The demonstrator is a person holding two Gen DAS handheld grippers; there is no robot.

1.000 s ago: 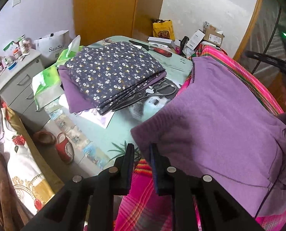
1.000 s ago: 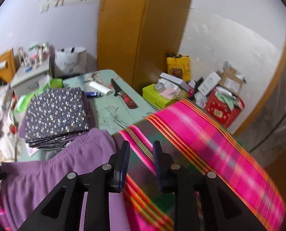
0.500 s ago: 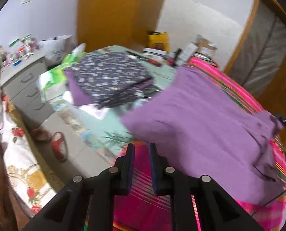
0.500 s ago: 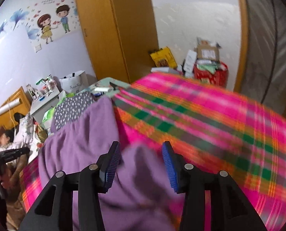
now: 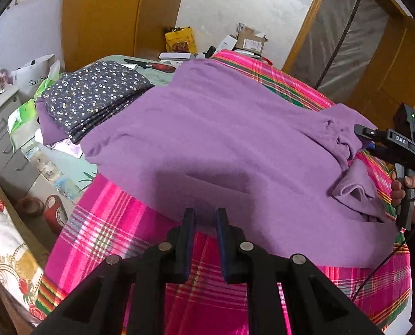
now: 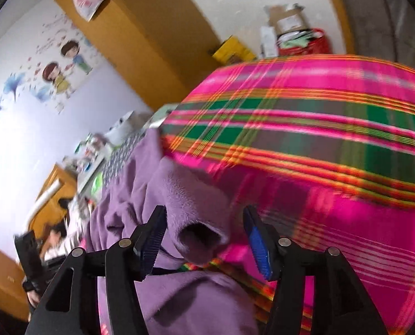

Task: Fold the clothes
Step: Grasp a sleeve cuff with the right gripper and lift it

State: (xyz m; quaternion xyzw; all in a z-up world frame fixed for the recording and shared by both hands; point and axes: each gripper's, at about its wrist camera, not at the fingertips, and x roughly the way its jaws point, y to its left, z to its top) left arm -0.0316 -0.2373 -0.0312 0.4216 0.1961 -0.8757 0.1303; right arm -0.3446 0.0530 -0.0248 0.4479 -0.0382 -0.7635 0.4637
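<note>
Purple fleece sweater [image 5: 221, 145] — spread across pink plaid blanket [image 5: 101, 223], bunched sleeve cuff [image 6: 199, 234] lying between right gripper [image 6: 204, 240]'s wide jaws — left gripper [image 5: 205, 220], jaws narrow and empty, at near hem.

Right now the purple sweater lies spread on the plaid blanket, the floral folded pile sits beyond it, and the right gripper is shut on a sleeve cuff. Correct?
Not quite. The right gripper is open: the right wrist view shows its jaws spread either side of the purple sweater's sleeve cuff, not clamped. The plaid blanket and floral folded pile are as you say.
</note>
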